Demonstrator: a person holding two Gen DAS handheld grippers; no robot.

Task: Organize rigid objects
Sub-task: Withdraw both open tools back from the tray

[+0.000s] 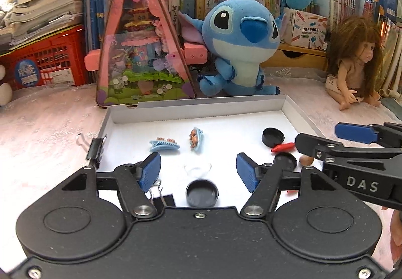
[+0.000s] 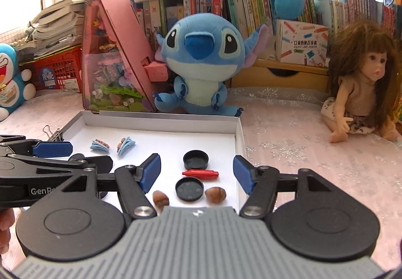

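Note:
A white shallow box (image 1: 196, 109) (image 2: 160, 124) holds small items: two light-blue hair clips (image 1: 164, 145) (image 2: 100, 145), black round caps (image 1: 201, 192) (image 2: 196, 159), a red tube-like piece (image 1: 282, 147) (image 2: 200, 174), brown nuts (image 2: 215, 194) and a clear ring (image 1: 197, 168). My left gripper (image 1: 198, 172) is open and empty above the near part of the box, over a black cap. My right gripper (image 2: 196, 173) is open and empty over the red piece and caps. Each gripper shows in the other's view.
A black binder clip (image 1: 94, 149) sits on the box's left rim. Behind the box stand a pink triangular toy house (image 1: 144, 47), a blue plush (image 1: 241, 45) and a doll (image 2: 361, 88). Books and red crates line the back.

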